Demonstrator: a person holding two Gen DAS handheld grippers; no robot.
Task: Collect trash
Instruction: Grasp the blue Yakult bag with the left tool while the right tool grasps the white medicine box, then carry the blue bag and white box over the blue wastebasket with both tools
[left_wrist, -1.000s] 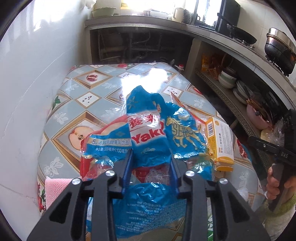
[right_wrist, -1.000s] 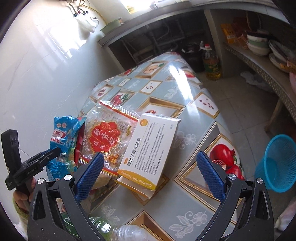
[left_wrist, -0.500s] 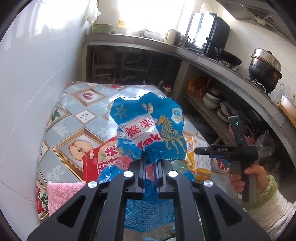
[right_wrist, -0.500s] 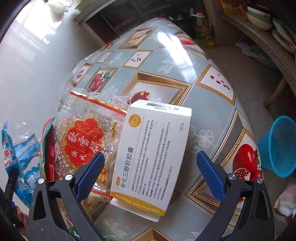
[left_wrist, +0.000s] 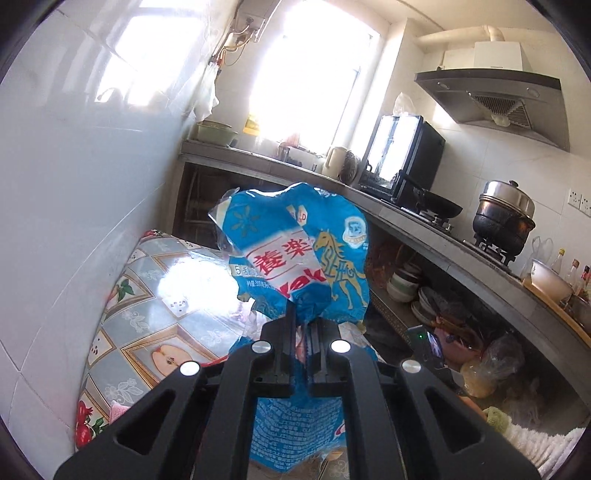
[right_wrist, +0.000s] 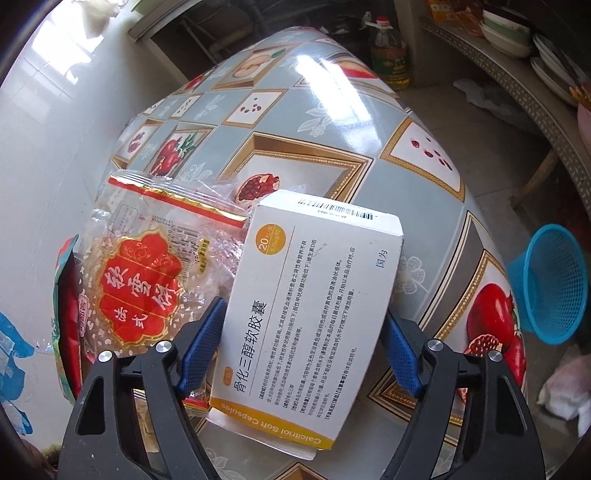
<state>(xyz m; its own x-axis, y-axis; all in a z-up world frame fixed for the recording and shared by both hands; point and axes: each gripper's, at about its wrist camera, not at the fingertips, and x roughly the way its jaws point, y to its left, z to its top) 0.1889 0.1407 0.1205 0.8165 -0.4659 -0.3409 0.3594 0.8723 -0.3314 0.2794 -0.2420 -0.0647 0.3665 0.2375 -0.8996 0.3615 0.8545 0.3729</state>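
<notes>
Grippers first: my left gripper (left_wrist: 303, 325) is clamped tight on a blue wrapper (left_wrist: 295, 251), pinching it near its lower middle so the top half flops up in front of the camera, held clear above the table (left_wrist: 147, 295). The rest of the wrapper hangs down between the black arms.

My right gripper (right_wrist: 301, 339) has its blue pads (right_wrist: 201, 339) on either side of a white medicine box (right_wrist: 310, 306). The left pad looks pressed against the box edge; the right pad is partly hidden behind the box, so I honestly can't tell if it's really squeezing yet. The box lies flat on the table, overlapping the corner of a clear cookie bag (right_wrist: 147, 273) with a red and gold label just to its left. Past that bag's left edge, a red packet (right_wrist: 68, 306) pokes out.

Further out, the tablecloth is a glossy grey-blue one with fruit pictures. Off the table's right side, a blue basket (right_wrist: 550, 288) sits on the floor. At the far end of the table, a bottle of oil (right_wrist: 389, 55) stands on the floor.

From the left camera, way back, the counter (left_wrist: 424, 229) carries a kettle (left_wrist: 334, 162), a black oven (left_wrist: 402, 155) and a big steel pot (left_wrist: 504, 218) on the stove.
</notes>
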